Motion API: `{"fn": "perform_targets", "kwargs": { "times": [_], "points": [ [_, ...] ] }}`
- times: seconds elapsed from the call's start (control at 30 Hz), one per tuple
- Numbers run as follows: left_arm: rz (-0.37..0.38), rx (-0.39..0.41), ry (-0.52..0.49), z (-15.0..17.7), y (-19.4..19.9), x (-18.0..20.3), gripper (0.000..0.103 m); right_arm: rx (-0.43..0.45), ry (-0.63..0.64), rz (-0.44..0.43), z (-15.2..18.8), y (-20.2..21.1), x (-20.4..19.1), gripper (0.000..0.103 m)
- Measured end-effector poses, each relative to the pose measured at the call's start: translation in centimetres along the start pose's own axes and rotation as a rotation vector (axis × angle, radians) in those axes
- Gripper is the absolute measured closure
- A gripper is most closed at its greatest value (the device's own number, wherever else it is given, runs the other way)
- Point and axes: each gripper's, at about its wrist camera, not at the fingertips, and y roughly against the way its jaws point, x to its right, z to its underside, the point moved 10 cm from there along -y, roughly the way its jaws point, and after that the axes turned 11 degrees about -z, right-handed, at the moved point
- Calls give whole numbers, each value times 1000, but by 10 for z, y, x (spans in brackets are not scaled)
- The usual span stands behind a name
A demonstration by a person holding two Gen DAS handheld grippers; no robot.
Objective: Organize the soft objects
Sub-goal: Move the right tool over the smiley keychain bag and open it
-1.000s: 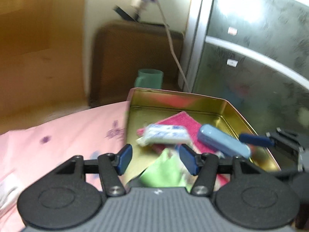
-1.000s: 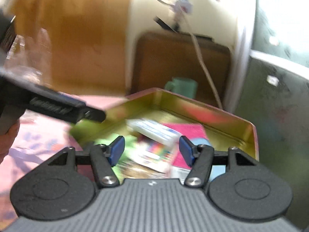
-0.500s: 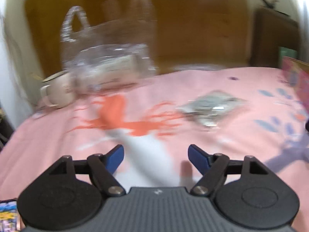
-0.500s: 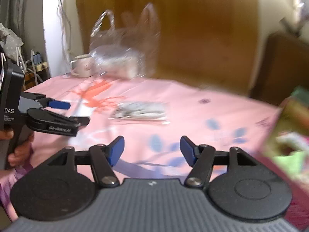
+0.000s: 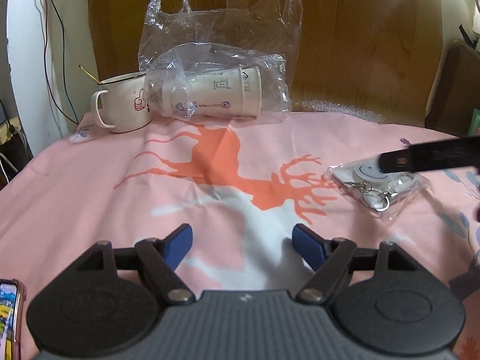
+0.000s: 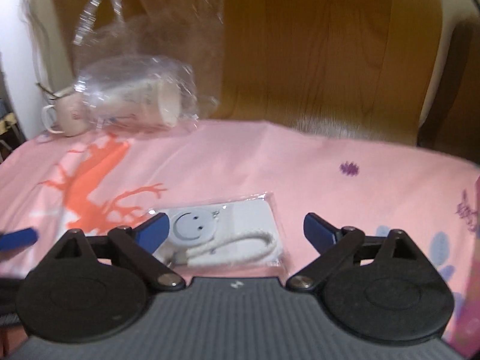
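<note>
One keychain packet (image 6: pixel 228 234), one mug (image 5: pixel 126 105), one bagged cup (image 5: pixel 216 93).

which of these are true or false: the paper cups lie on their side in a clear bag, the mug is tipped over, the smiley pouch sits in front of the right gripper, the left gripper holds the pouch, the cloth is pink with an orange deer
1. The paper cups lie on their side inside a clear plastic bag. True.
2. The mug is tipped over. False: it stands upright beside the bag, a spoon in it.
3. The smiley pouch sits in front of the right gripper. True; its jaws are opening and do not press on it.
4. The left gripper holds the pouch. False: nothing is between its jaws, and the pouch lies off to its right.
5. The cloth is pink with an orange deer. True.
</note>
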Motion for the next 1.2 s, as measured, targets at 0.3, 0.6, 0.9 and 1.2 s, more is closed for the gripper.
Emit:
{"fn": "perform_targets", "kwargs": {
  "times": [0.3,0.6,0.9,1.2],
  "points": [
    [24,-1,15,-1,-1,-1,23,-82,-23,-93,15,-4,-6,5],
    [32,-2,17,-1,0,-1,21,-38,42,-158,61,49,-31,6],
    [27,-5,-8,1,0,2,18,21,78,-199,103,96,-50,5],
    [15,-10,-37,3,1,4,15,85,55,-183,119,119,-54,15]
  ]
}}
